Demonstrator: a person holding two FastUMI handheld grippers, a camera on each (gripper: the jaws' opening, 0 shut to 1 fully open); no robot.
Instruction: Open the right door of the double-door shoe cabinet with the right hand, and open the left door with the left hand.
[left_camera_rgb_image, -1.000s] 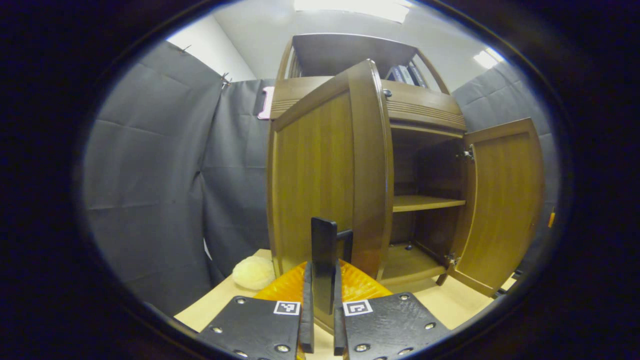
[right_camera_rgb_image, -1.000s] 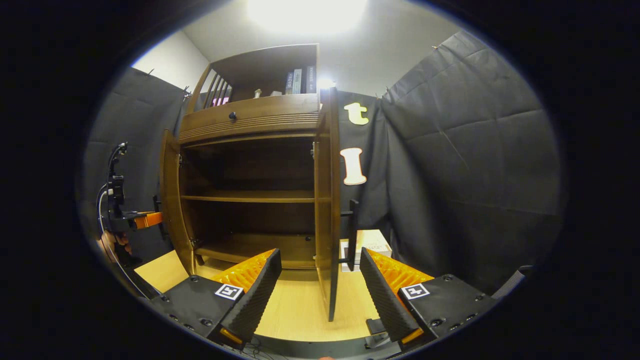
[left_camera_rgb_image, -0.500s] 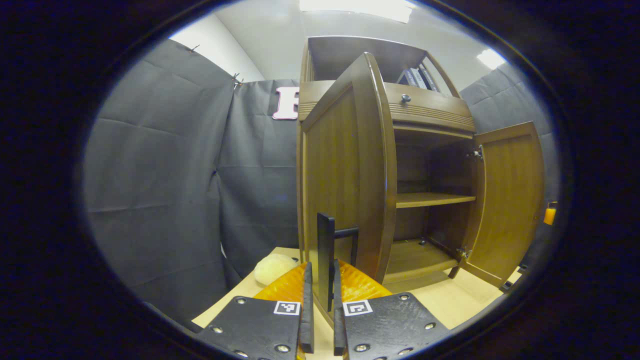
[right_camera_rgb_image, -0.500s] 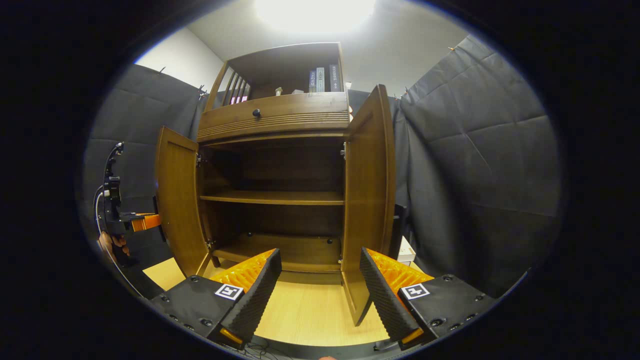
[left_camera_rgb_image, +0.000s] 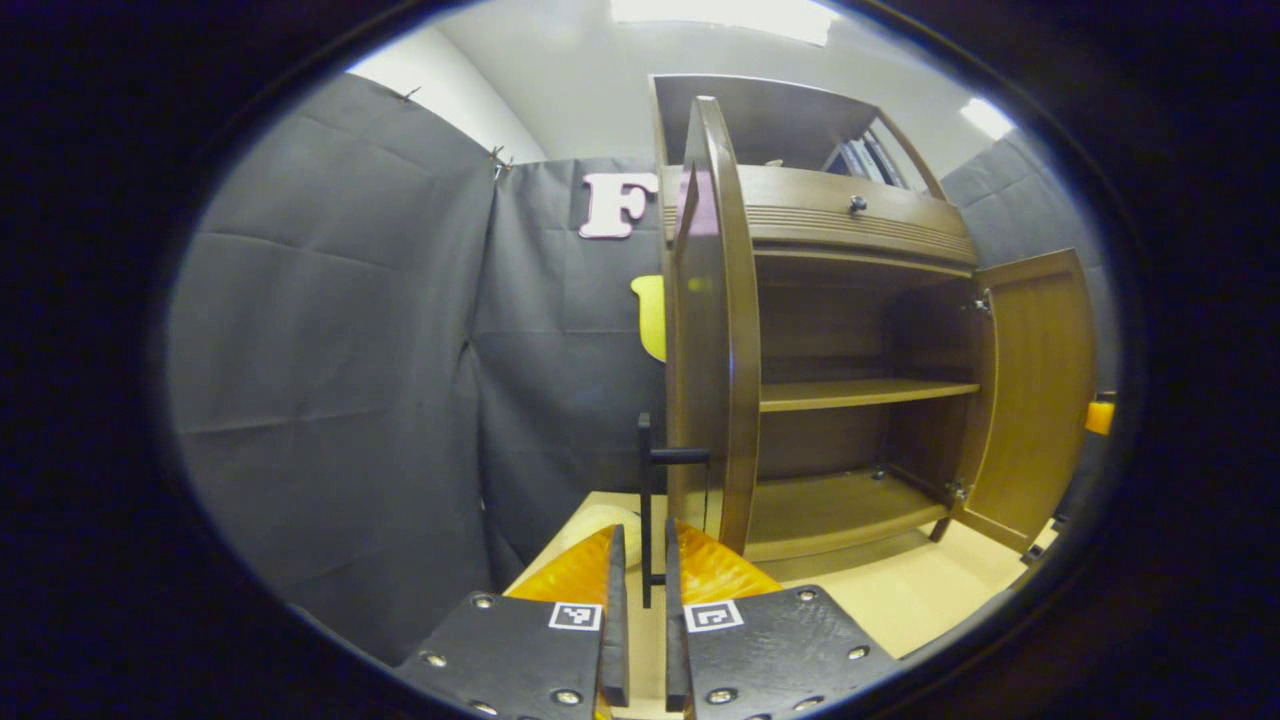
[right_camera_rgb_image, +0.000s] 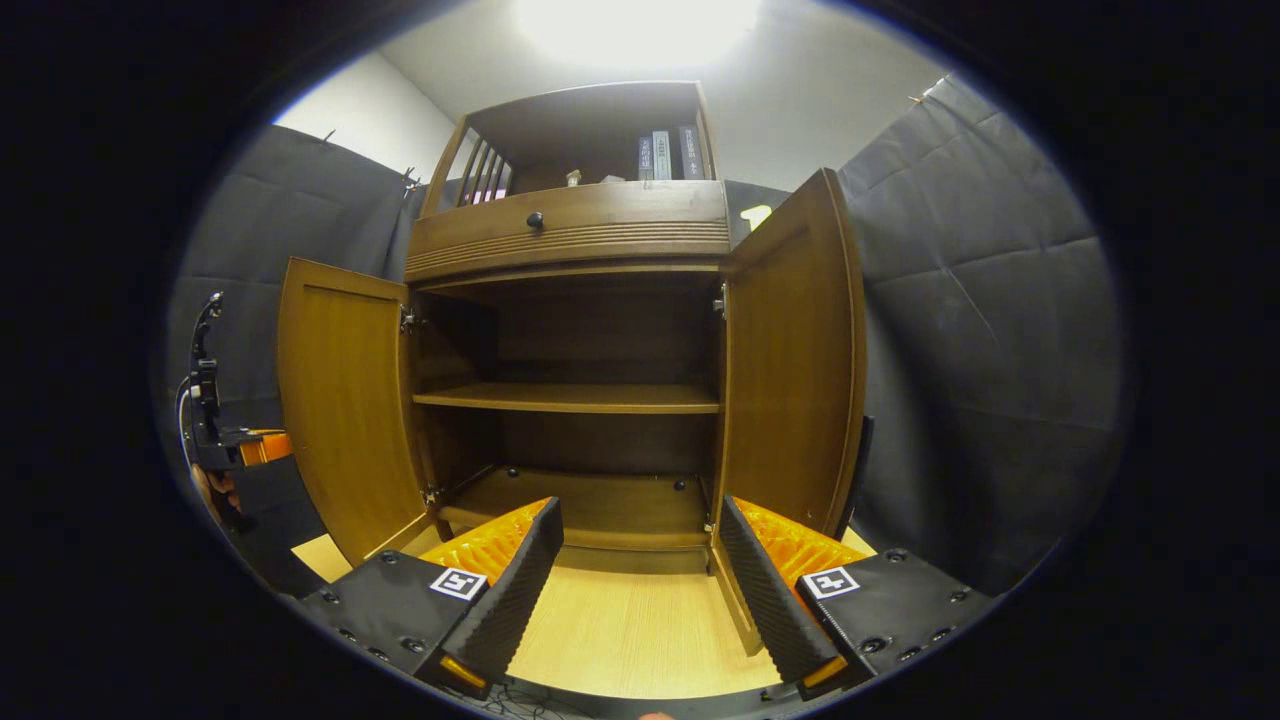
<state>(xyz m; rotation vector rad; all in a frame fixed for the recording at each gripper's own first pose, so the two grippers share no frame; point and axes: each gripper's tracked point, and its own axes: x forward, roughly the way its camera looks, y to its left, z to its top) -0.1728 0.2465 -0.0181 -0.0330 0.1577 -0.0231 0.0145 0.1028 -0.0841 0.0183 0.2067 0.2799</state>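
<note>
Beside the shoe cabinet, I pinch my left gripper on the left door's stiff bar handle, my spread right gripper facing the right door; both rigid panels should swing lightly.

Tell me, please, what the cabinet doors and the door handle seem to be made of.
The left door and right door look like brown wood or wood veneer, with visible grain and a soft sheen. The handle looks like dark matte metal, perhaps painted: a thin straight bar.
</note>
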